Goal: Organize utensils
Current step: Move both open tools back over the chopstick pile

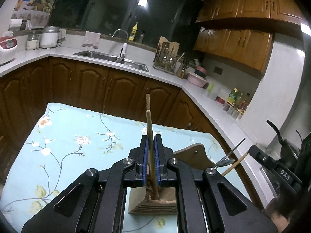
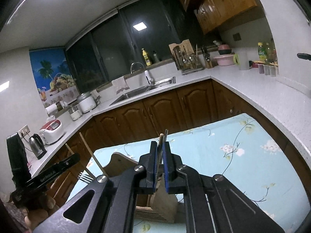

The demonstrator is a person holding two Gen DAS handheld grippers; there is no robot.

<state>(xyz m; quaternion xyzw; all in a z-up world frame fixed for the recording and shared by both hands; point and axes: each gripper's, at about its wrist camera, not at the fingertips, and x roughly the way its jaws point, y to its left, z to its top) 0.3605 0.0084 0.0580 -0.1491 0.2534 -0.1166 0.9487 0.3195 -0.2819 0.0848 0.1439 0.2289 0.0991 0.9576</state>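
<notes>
Largest before us is the desk (image 1: pixel 64 136), draped in a pale blue floral cloth, soft and a little rumpled. On it stands a wooden utensil holder (image 1: pixel 153 203), slatted at the front with a curved back board, rigid and light enough to tip if nudged, we judge. Our left tongs (image 1: pixel 151 145) are nearly closed on a pair of wooden chopsticks (image 1: pixel 149 124), whose lower ends reach down into the holder; they are thin, stiff, light and smooth, best pinched mid-shaft as now. Our right tongs (image 2: pixel 159 155) are clamped, slightly looser, on a wooden stick together with a slim metal handle (image 2: pixel 165 136), which we expect to be slippery, over the same holder.
</notes>
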